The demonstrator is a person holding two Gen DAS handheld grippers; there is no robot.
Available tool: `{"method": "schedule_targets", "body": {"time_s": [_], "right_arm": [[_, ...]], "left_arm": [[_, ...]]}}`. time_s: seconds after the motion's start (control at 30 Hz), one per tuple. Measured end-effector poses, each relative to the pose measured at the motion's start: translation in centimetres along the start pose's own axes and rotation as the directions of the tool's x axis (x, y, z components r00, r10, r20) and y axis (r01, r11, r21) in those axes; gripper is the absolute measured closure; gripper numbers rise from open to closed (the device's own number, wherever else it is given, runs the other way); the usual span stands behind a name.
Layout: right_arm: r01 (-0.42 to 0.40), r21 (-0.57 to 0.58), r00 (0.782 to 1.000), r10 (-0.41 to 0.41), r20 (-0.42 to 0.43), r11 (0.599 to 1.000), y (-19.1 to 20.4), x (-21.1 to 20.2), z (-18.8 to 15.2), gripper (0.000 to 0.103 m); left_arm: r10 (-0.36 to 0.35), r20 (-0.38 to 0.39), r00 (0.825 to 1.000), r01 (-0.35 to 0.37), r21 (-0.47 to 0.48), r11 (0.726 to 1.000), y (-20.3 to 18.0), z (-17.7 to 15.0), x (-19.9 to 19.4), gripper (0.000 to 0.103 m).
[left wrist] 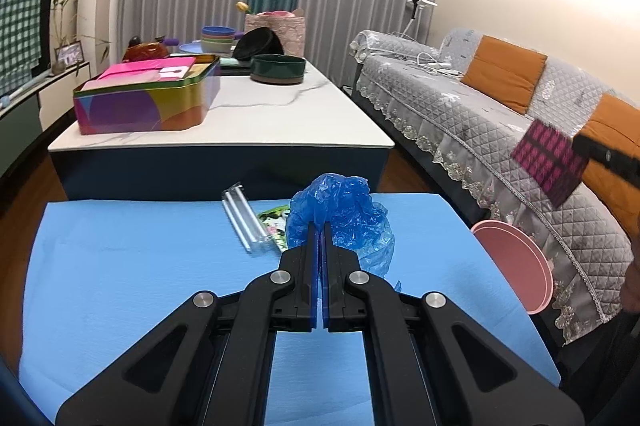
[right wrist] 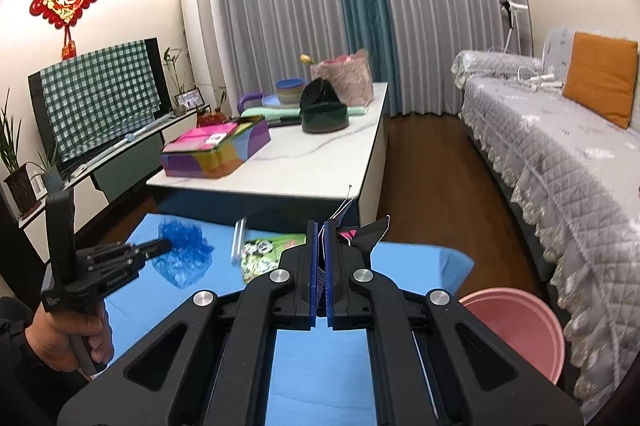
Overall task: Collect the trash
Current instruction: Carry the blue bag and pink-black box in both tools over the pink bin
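My left gripper [left wrist: 321,226] is shut on a crumpled blue plastic bag [left wrist: 348,210], held just above the blue-covered table [left wrist: 120,266]. In the right wrist view the same gripper [right wrist: 168,245] and the blue bag [right wrist: 184,258] show at the left, with a hand [right wrist: 68,342] on the handle. My right gripper [right wrist: 321,226] is shut on a black and pink patterned wrapper [right wrist: 362,232]; the left wrist view shows this wrapper [left wrist: 548,162] lifted at the right. A panda-print wrapper [right wrist: 264,254] and a clear tube pack [left wrist: 244,222] lie on the cloth. A pink bin [right wrist: 516,330] stands right of the table.
Beyond the blue table is a white marble coffee table [left wrist: 280,114] with a colourful tin box [left wrist: 148,94], bowls and a dark green dish [left wrist: 278,68]. A grey quilted sofa [left wrist: 480,114] with orange cushions runs along the right. A TV stand [right wrist: 120,154] is at the left.
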State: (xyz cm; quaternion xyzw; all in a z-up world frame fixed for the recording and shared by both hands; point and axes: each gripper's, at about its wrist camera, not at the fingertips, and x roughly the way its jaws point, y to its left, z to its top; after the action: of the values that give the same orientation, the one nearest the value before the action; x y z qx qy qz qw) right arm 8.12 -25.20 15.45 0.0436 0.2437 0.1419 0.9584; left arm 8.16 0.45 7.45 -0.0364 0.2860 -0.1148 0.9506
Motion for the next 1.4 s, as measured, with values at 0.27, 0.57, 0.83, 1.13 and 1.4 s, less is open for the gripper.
{"method": "schedule_targets", "body": {"time_s": [0.27,0.57,0.83,1.13,1.4], "right_arm": [[0.02,0.095,0.999,-0.023,0.033,0.995,-3.9,-0.7,-1.6,0.1],[0.092,0.115,0.995,-0.096,0.025,0.989,-6.9,-1.1,-2.9,0.1],[0.152,0.089,0.988,-0.155,0.023,0.984,-8.6,-2.6,-3.9,0.1],[0.202,0.121,0.978,-0.207,0.029,0.972,-11.3,-4.5,-4.6,0.1],[0.236,0.15,0.969,-0.244,0.037,0.96,-13.5,-5.9,-4.7,0.1]], "left_arm": [[-0.02,-0.016,1.0,0.02,0.029,0.999,-1.9,-0.6,0.6,0.102],[-0.059,-0.038,0.998,0.061,0.057,0.997,-4.8,-0.9,2.5,0.102],[-0.097,-0.042,0.994,0.101,0.087,0.991,-8.1,-0.8,3.6,0.102],[-0.13,-0.072,0.989,0.138,0.124,0.983,-11.6,-1.7,4.8,0.102],[-0.16,-0.085,0.983,0.171,0.141,0.975,-14.3,-1.7,5.6,0.102]]}}
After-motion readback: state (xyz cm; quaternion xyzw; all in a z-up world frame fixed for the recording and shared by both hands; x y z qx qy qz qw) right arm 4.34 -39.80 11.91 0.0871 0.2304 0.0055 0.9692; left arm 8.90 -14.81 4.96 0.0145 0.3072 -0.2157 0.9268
